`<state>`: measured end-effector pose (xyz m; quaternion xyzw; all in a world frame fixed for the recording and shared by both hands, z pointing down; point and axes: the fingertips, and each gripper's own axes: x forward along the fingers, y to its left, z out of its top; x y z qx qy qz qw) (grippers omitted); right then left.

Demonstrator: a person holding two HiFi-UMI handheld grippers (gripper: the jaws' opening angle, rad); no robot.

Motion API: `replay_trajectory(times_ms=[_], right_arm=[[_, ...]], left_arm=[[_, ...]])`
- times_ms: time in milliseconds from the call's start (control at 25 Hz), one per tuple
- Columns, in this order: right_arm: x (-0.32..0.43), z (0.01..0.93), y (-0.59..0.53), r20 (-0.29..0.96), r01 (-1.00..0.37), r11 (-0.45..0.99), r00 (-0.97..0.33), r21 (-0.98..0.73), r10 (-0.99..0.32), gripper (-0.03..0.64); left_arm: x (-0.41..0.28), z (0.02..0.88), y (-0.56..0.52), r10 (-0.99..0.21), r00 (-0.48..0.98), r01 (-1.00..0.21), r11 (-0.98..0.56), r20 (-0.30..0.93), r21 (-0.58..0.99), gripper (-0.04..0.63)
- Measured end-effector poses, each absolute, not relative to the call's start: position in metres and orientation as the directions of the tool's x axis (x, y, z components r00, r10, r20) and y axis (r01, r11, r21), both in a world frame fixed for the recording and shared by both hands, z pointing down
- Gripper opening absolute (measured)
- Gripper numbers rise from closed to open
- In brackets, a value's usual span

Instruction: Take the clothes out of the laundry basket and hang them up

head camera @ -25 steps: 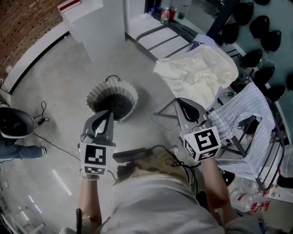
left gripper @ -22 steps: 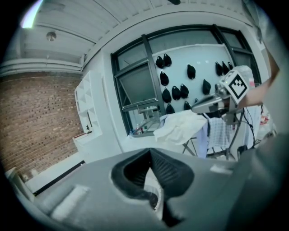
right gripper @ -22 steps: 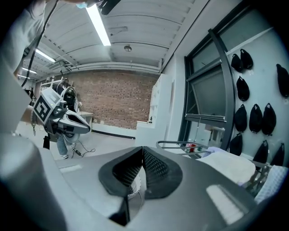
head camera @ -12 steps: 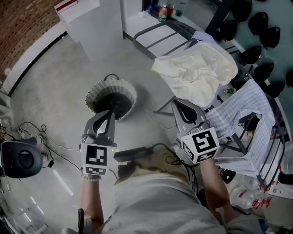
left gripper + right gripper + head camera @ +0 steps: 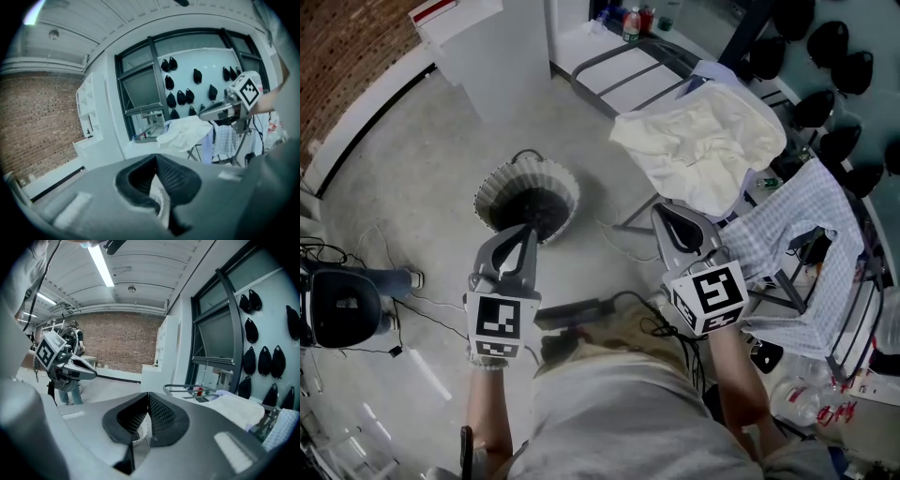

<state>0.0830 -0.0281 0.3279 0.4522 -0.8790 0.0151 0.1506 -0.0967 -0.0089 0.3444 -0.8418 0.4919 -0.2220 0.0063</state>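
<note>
Laundry basket (image 5: 527, 197) stands on the floor and looks empty. Cream cloth (image 5: 703, 141) & checked shirt (image 5: 816, 234) are already hung. Left gripper (image 5: 523, 239), right gripper (image 5: 670, 217): jaws closed, holding nothing. Task prob. nearly done.

Head view steeply down, gripper views level, seemingly sharing cream cloth (image 5: 703, 141)

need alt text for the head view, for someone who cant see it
Seen from above, a person holds two shut, empty grippers: the left gripper points toward a round laundry basket on the floor, and the right gripper points toward a drying rack draped with a cream cloth and a checked shirt.
</note>
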Motion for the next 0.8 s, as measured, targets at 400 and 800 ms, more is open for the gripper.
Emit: replay_trajectory(times_ms=[400,800], right_arm=[[0.084,0.3292,-0.0247,0.284,-0.797,0.592,-0.543,0.122,-0.79,0.006],[0.0856,0.3293,-0.0228,0.283,-0.799,0.588,-0.539,0.126,-0.793,0.006]], left_arm=[[-0.0938,0.3429,-0.0096,-0.828,0.43,-0.821,-0.525,0.361,-0.226,-0.006],[-0.0914,0.3423,-0.009,-0.827,0.436,-0.82,-0.528,0.354,-0.223,-0.006]])
